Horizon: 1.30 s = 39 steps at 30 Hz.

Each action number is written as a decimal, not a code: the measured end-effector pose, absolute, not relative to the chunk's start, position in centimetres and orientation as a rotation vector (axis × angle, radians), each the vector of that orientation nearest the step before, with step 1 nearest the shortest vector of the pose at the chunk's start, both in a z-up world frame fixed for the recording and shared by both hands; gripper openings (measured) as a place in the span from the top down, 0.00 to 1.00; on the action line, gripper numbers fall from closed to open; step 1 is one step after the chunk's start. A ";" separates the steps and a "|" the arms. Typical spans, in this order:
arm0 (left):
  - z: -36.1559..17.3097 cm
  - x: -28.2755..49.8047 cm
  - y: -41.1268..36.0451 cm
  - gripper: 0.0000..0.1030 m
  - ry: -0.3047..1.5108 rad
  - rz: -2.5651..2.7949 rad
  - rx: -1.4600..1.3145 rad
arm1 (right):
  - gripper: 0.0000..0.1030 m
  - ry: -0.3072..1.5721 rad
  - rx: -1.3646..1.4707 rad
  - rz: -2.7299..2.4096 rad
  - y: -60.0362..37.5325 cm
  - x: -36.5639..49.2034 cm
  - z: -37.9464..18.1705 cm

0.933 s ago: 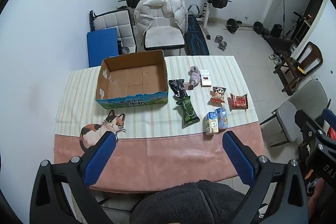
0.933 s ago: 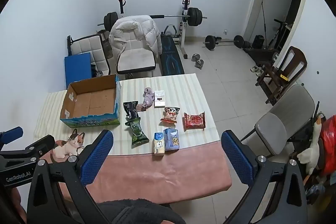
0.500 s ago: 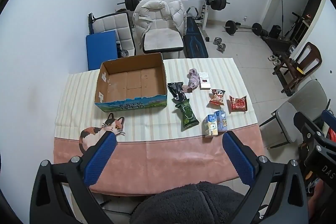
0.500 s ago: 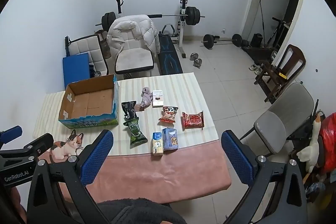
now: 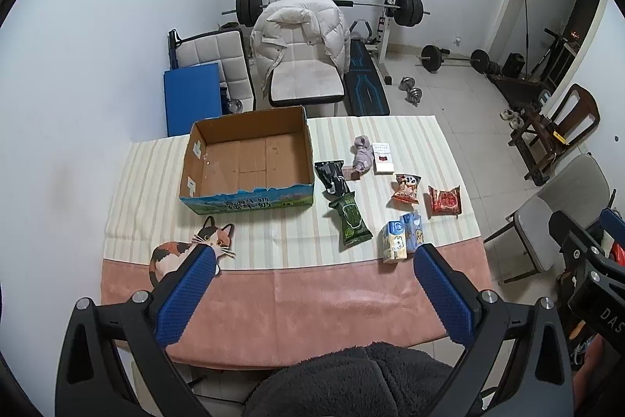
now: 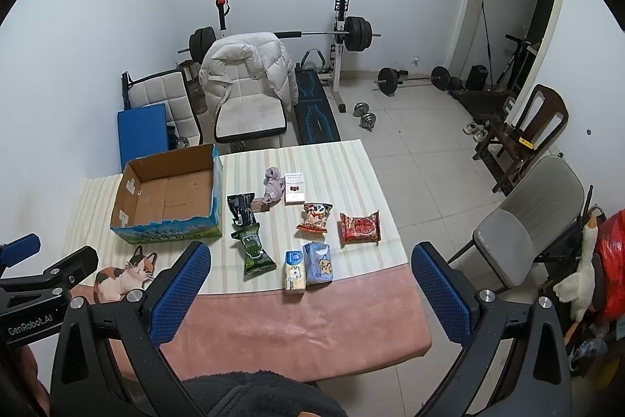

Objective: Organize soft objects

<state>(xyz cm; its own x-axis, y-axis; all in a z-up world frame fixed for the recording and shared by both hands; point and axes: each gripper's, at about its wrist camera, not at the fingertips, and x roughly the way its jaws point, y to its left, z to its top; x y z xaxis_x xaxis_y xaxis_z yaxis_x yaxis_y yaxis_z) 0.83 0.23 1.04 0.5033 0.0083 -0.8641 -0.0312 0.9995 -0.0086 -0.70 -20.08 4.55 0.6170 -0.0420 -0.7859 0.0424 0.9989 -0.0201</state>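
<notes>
An open cardboard box (image 5: 250, 163) (image 6: 172, 194) stands empty on the left of the table. To its right lie a black pouch (image 5: 332, 176), a green packet (image 5: 350, 219) (image 6: 253, 248), a grey sock (image 5: 362, 155) (image 6: 273, 182), a white flat box (image 5: 383, 159), an orange snack bag (image 5: 406, 188), a red snack bag (image 5: 444, 200) (image 6: 359, 227) and two small cartons (image 5: 402, 237) (image 6: 308, 266). My left gripper (image 5: 312, 272) and right gripper (image 6: 308, 272) are both open and empty, held high above the table's near edge.
The table wears a striped cloth with a pink front band (image 5: 312, 299) and a printed cat (image 5: 195, 249). Behind it stand a chair with a white jacket (image 5: 300, 53), a weight bench and barbells. Chairs (image 6: 523, 221) stand to the right.
Both grippers have drifted slightly; the table and objects have shifted a little in view. Nothing on the table has moved.
</notes>
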 end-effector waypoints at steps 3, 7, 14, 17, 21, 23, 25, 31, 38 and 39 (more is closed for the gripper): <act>1.2 0.7 0.2 0.00 1.027 0.029 -0.027 | 0.00 0.894 -0.002 -0.051 -19.9 -0.7 4.7; 1.3 0.6 0.3 0.00 1.014 0.034 -0.027 | 0.00 0.888 -0.004 -0.049 -19.8 -0.6 4.7; 1.3 0.5 0.4 0.00 0.996 0.038 -0.034 | 0.00 0.876 -0.008 -0.051 -19.8 -0.6 5.0; 1.3 0.5 0.5 0.00 0.994 0.037 -0.035 | 0.00 0.871 -0.010 -0.052 -19.8 -0.5 5.2; 1.3 0.5 0.5 0.00 0.993 0.038 -0.034 | 0.00 0.866 -0.011 -0.051 -19.6 -0.7 5.3; 1.4 0.6 0.5 0.00 0.994 0.038 -0.037 | 0.00 0.865 -0.009 -0.050 -19.6 -0.7 5.3; 1.4 0.4 0.4 0.00 0.993 0.038 -0.037 | 0.00 0.866 -0.010 -0.051 -19.5 -0.7 5.3; 1.6 0.5 0.5 0.00 0.990 0.037 -0.040 | 0.00 0.863 -0.012 -0.053 -19.5 -0.8 5.6; 1.6 0.6 0.5 0.00 0.988 0.037 -0.038 | 0.00 0.864 -0.012 -0.052 -19.5 -0.8 5.7; 1.7 0.6 0.6 0.00 0.989 0.037 -0.040 | 0.00 0.863 -0.008 -0.051 -19.5 -0.8 5.7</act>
